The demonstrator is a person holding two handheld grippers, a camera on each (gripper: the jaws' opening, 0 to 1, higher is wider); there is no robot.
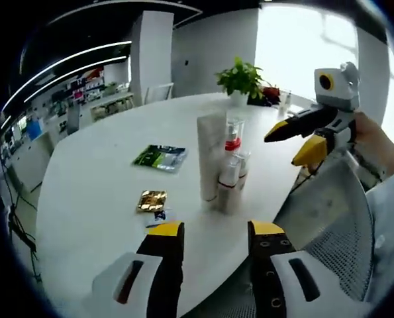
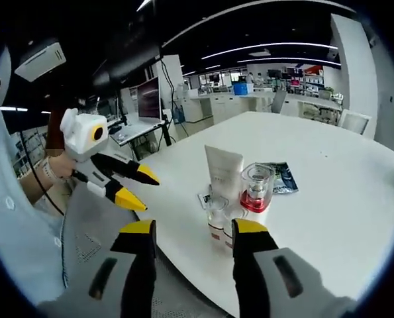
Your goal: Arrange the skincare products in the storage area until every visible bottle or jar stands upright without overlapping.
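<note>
A cluster of skincare products stands upright near the white table's edge: a tall white tube [image 1: 211, 156] [image 2: 223, 173], a clear-capped bottle with a red band [image 1: 233, 136] [image 2: 256, 189], and a small clear-capped bottle [image 1: 230, 179] [image 2: 218, 222] in front. They stand close together and overlap in both views. My left gripper [image 1: 215, 232] [image 2: 138, 187] is open and held off the table edge, short of the cluster. My right gripper [image 2: 193, 228] [image 1: 283, 150] is open too, in the air on the other side of the products. Neither holds anything.
On the table [image 1: 104, 172] lie a green packet [image 1: 160, 158] [image 2: 283, 177], a gold sachet [image 1: 151, 200] and a small blue-white sachet [image 1: 158, 215]. A potted plant [image 1: 240, 79] stands at the far side. A mesh chair [image 1: 336, 218] sits at the near edge.
</note>
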